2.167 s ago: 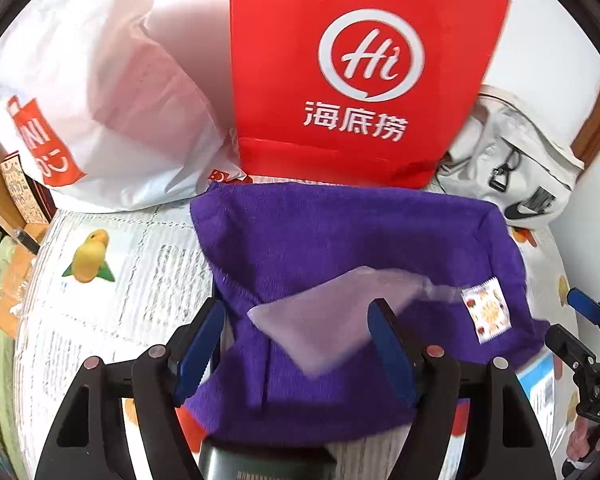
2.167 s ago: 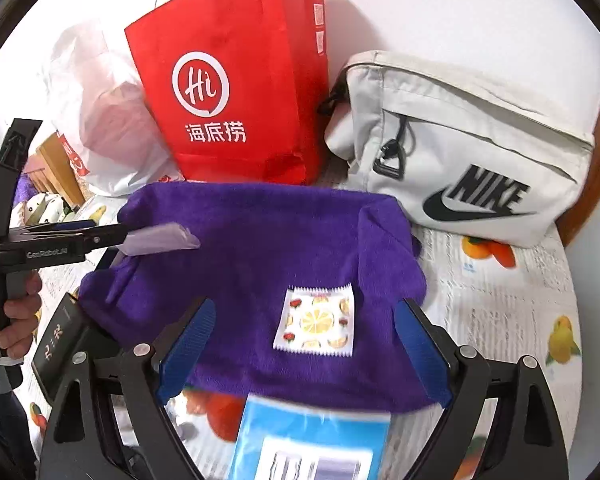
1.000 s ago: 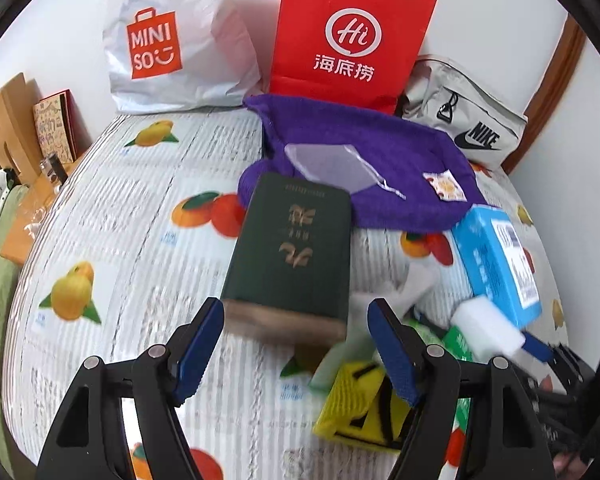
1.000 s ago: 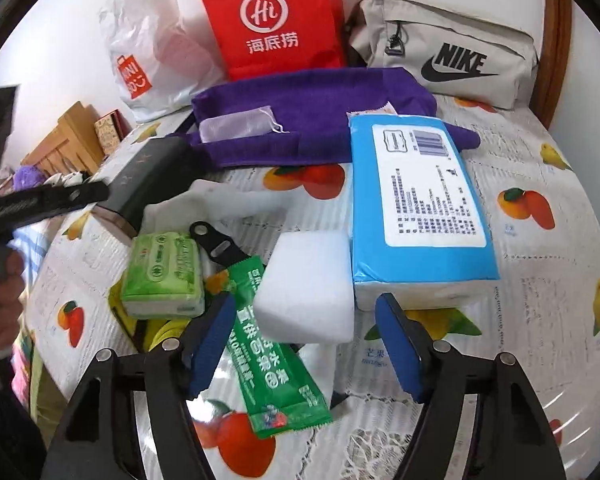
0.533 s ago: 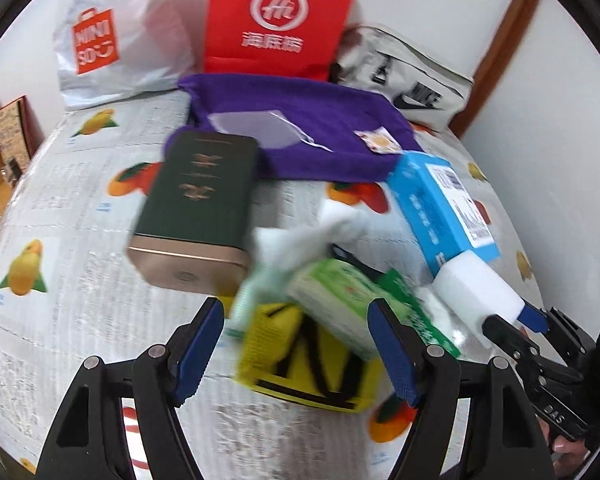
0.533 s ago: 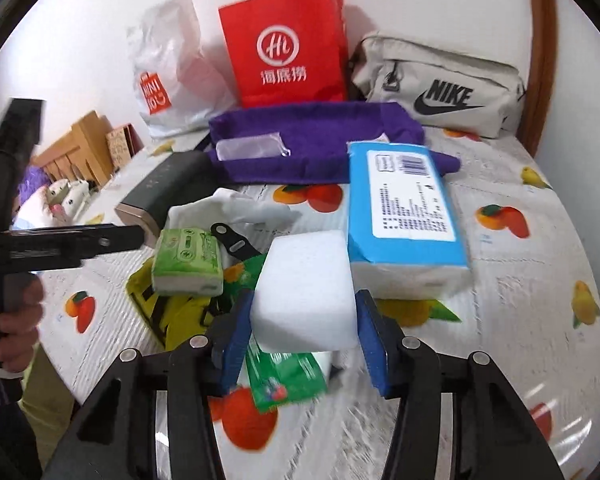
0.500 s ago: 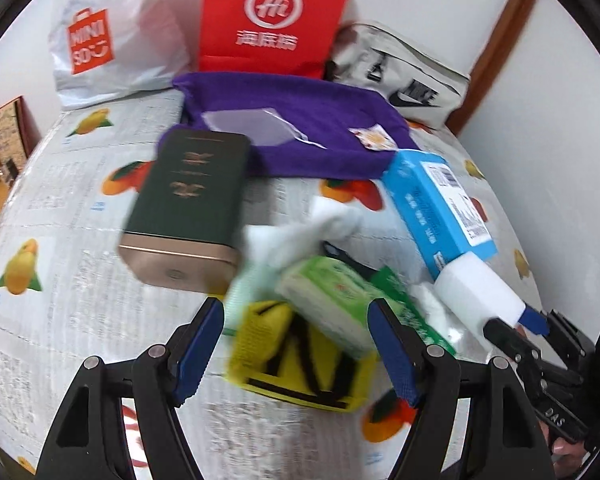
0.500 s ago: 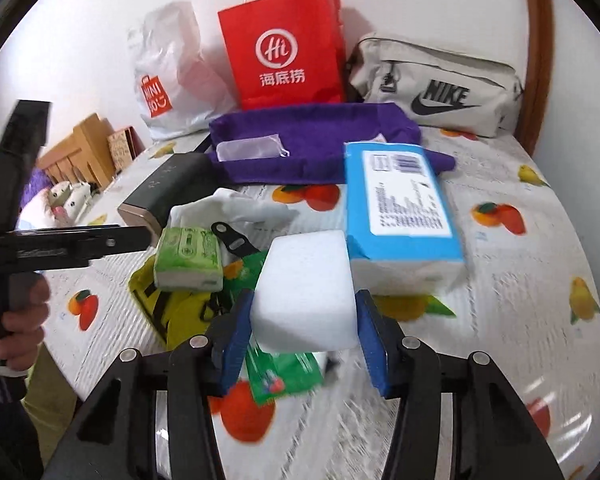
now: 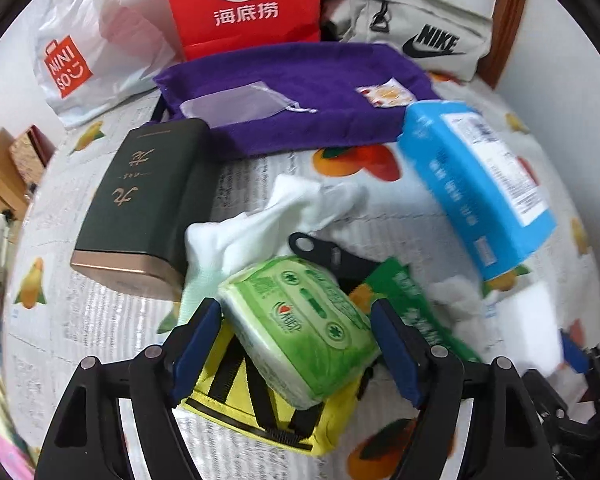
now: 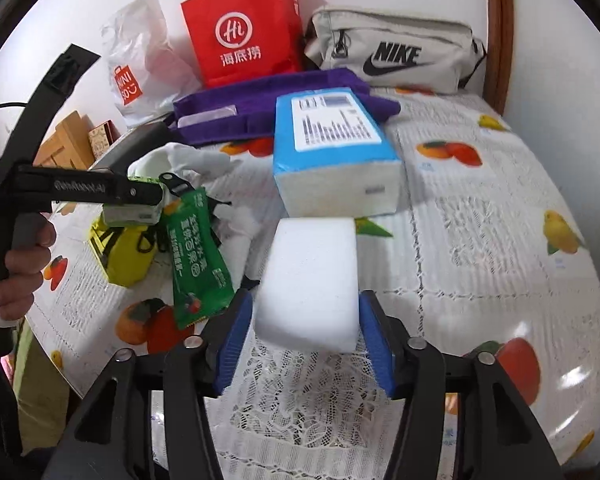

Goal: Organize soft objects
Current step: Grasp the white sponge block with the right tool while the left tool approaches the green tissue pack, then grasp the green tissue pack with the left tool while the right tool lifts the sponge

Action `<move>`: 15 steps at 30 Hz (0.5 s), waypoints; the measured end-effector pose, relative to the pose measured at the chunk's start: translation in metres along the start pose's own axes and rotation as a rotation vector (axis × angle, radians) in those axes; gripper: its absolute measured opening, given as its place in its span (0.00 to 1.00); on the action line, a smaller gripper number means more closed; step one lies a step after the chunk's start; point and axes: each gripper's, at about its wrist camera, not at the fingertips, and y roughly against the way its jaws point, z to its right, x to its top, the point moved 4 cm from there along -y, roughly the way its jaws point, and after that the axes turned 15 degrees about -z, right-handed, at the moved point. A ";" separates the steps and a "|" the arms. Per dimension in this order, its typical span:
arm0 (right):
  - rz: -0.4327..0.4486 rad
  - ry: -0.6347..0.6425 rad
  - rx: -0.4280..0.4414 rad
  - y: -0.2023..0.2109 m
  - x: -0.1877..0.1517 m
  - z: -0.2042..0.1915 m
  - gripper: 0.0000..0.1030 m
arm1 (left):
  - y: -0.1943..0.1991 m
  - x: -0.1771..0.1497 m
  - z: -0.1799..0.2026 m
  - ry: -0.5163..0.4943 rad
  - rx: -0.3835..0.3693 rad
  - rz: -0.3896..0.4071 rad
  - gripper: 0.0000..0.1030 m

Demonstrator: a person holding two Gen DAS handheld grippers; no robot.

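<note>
Between the blue pads of the right gripper [image 10: 306, 336], a white sponge block [image 10: 308, 280], jaws opening, pads close at its sides with slight gaps showing, block lying on the fruit-print tablecloth [image 10: 480, 248]; between the pads of the left gripper [image 9: 296, 340], a green tissue pack [image 9: 300, 328], jaws opening and not pressing, pack resting on a yellow pouch [image 9: 260, 412]; just beside, a green sachet [image 10: 196, 256] and a black strap tab [image 9: 320, 252]; past those, crumpled white cloth [image 9: 268, 216], a dark green box [image 9: 140, 204] to the left, a blue tissue packet [image 10: 332, 148] to the right; farther back, purple towel [image 9: 300, 92] bearing a sheer pouch [image 9: 236, 100]; against the wall, white plastic bag [image 9: 84, 52], red paper bag [image 10: 244, 28], grey waist bag [image 10: 392, 52].
</note>
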 end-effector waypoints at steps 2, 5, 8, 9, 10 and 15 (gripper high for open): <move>-0.006 0.002 -0.004 -0.005 0.002 0.000 0.67 | 0.003 -0.005 -0.008 0.008 -0.009 0.005 0.75; -0.007 0.000 -0.008 -0.013 0.006 0.000 0.68 | 0.006 -0.014 -0.021 0.018 -0.012 0.011 0.75; 0.005 -0.013 0.008 -0.018 0.009 0.001 0.67 | 0.005 -0.020 -0.027 0.023 -0.055 0.031 0.73; 0.003 -0.017 0.001 -0.020 0.009 0.001 0.63 | 0.004 -0.020 -0.028 0.020 -0.065 0.039 0.70; 0.000 -0.013 -0.009 -0.021 0.010 0.000 0.53 | 0.003 -0.021 -0.028 0.017 -0.077 0.046 0.66; 0.006 -0.007 -0.015 -0.019 0.011 -0.001 0.50 | 0.009 -0.023 -0.032 0.015 -0.132 0.083 0.37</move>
